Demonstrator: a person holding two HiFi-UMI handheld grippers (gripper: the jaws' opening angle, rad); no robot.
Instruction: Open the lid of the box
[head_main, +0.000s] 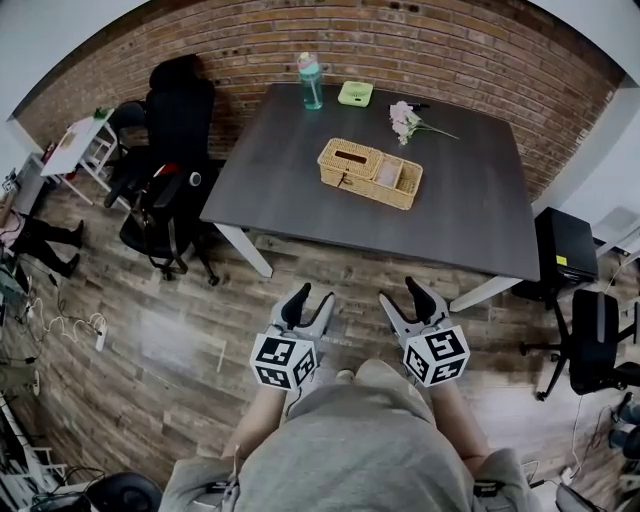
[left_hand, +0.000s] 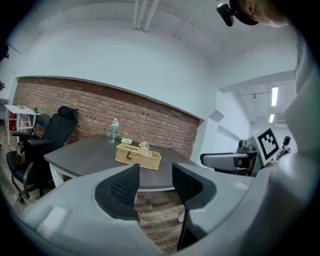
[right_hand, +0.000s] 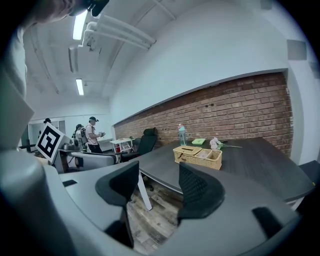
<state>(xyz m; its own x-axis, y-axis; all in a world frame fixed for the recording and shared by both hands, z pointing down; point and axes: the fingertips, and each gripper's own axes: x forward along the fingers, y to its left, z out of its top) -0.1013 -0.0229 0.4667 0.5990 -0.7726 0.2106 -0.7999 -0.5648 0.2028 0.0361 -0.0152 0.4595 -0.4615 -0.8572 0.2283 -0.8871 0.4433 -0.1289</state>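
Step in hand: approach, judged from position; no contact with the box (head_main: 370, 173) has been made.
Box location: a woven box near the middle of the dark bench (head_main: 470, 200), well apart from both grippers, with bare floor between.
Lid: the lid (head_main: 350, 160) covers the left part of the box and lies closed; the right part shows open compartments.
Left gripper: the left gripper (head_main: 312, 295) is released, jaws spread, with nothing between them.
Right gripper: the right gripper (head_main: 400, 292) is likewise released and empty, level with the left.
Next move: calls for carrying both grippers forward over the near bench edge, one to steady the box wall, the other to take the lid's front edge and lift it.
Front fitting: a small dark piece sits on the front wall under the lid, possibly a clasp; too small to confirm.
Other items: a bottle (head_main: 311, 80), a green item (head_main: 355, 93) and flowers (head_main: 405, 120) stand behind the box, clear of the approach.
Writing: none legible; the gripper cubes carry only square black-and-white markers.
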